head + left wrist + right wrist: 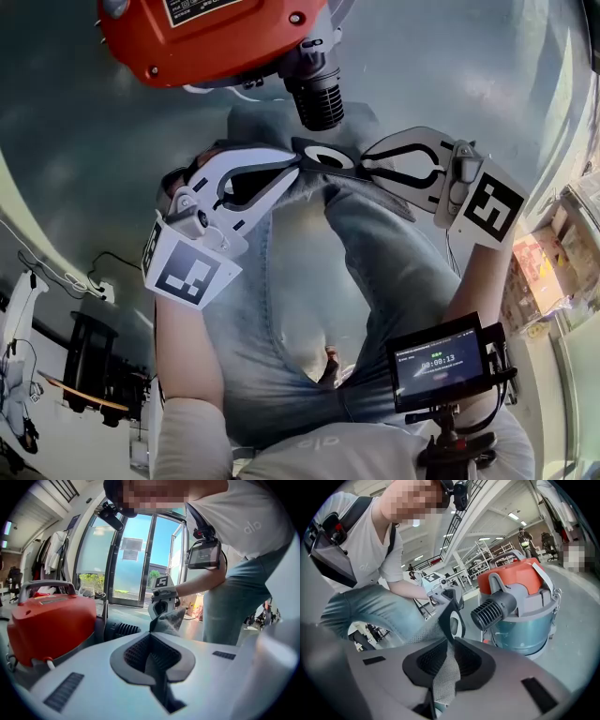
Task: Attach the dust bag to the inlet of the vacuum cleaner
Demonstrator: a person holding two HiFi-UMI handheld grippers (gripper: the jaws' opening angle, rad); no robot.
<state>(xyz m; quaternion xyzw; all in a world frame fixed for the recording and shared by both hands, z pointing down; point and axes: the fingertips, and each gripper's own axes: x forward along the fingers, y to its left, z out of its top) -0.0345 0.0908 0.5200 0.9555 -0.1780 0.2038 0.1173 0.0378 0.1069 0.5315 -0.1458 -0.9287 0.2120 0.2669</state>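
The dust bag (424, 633) is held in the air before the vacuum cleaner (525, 606). The ribbed inlet (491, 612) stands near the bag's collar (446, 618) but is not yet touched by it. The cloth beside the collar is pinched by the left tongs (151, 654) and the right tongs (447, 657), both closed on it. Since only soft fabric is gripped, the collar could be tipped off line and caught on the inlet's rim, or the cloth could be pulled free.
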